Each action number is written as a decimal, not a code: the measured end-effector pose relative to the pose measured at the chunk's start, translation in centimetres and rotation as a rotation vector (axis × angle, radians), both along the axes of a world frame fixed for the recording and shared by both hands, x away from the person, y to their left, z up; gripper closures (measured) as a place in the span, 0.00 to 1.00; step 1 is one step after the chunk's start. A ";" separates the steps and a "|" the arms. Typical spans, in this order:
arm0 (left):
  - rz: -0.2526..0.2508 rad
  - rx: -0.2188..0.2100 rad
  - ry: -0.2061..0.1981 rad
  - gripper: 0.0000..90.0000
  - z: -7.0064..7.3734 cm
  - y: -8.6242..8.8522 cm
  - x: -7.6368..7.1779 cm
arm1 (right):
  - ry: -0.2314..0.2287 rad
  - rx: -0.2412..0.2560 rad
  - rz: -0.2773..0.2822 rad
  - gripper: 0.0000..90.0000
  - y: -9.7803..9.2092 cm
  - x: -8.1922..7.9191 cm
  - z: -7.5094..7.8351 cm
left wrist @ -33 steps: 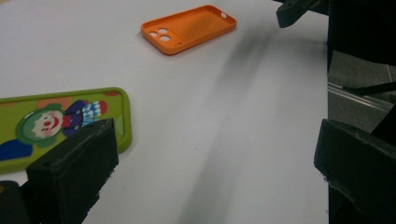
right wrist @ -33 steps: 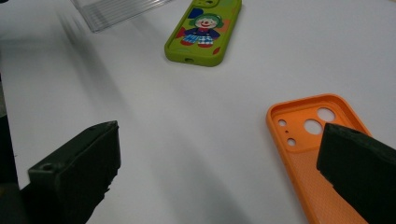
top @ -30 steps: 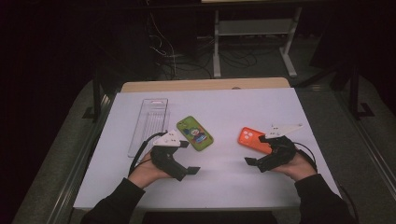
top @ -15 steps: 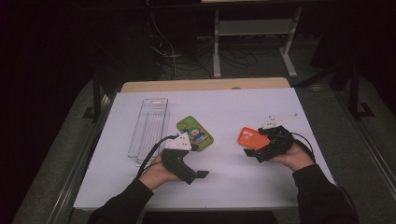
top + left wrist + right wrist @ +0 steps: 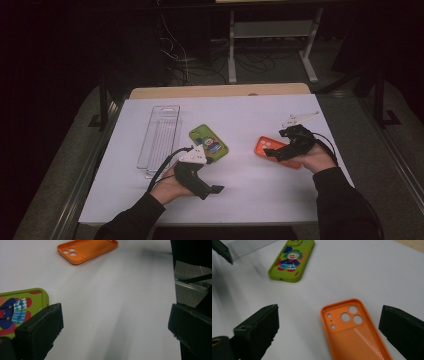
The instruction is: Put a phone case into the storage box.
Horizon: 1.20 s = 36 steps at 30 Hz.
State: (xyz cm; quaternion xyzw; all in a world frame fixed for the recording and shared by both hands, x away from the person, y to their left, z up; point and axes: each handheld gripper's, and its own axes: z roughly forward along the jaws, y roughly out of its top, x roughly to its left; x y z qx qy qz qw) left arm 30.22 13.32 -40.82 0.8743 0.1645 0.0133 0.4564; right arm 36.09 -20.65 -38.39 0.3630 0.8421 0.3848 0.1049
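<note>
Orange phone case (image 5: 355,330) lies flat between our right gripper's (image 5: 329,332) parted jaws; we judge closing could skid it off.

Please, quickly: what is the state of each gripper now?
Left gripper: open, holding nothing.
Right gripper: open, around the orange phone case, not gripping.

The left gripper (image 5: 212,188) sat low on the white table (image 5: 260,200), the green phone case (image 5: 208,143) just beyond it and the clear tray (image 5: 159,134) off to its far left. The right gripper (image 5: 280,154) hovered over the orange phone case (image 5: 265,146), jaws apart.
</note>
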 end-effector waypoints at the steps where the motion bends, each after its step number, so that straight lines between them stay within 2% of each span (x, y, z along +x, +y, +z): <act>1: -0.002 0.001 0.000 0.00 0.0 0.0 0.0 | 0.004 -0.009 -0.007 0.06 -0.1 0.2 0.0; 11: -0.005 0.002 0.001 0.00 0.0 -0.1 -0.1 | 0.028 -0.030 -0.121 0.25 -2.0 2.4 -0.5; 21: -0.009 0.005 0.004 0.00 0.0 -0.1 -0.2 | 0.081 -0.099 -0.238 0.62 -4.8 3.3 -1.9; 25: -0.010 0.010 0.001 0.00 0.0 -0.1 -0.1 | 0.081 -0.140 -0.247 0.76 -5.6 3.5 -2.6; 29: -0.013 0.012 0.004 0.00 -0.1 -0.2 -0.2 | 0.097 -0.145 -0.256 0.90 -6.2 3.9 -3.3; 30: -0.011 0.008 0.005 0.00 -0.1 -0.3 -0.2 | 0.115 -0.145 -0.265 0.93 -6.2 4.0 -3.4; 32: -0.014 0.013 0.002 0.00 -0.1 -0.3 -0.2 | 0.108 -0.153 -0.251 0.97 -6.2 4.3 -3.8; 36: -0.015 0.014 0.002 0.00 -0.1 -0.3 -0.2 | 0.108 -0.163 -0.241 0.98 -6.2 4.8 -4.3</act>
